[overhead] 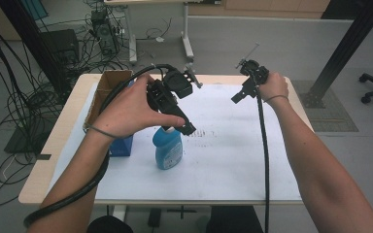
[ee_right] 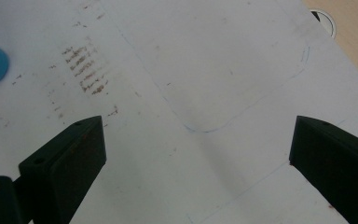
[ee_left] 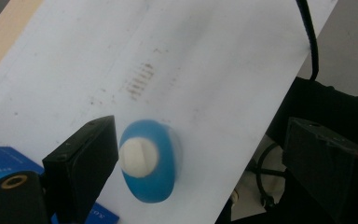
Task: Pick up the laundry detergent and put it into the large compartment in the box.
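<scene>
Left tongs [ee_left: 198, 161] spread above rounded blue plastic bottle [ee_left: 154, 163], white cap [ee_left: 138, 157]

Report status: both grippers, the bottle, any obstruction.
Left gripper open above bottle, not gripping. Right gripper open, off over the sheet. Blue box close left of bottle.

High view overlooks table [overhead: 272, 184]; both gripper views look down close, sharing bottle [ee_left: 149, 161].
</scene>
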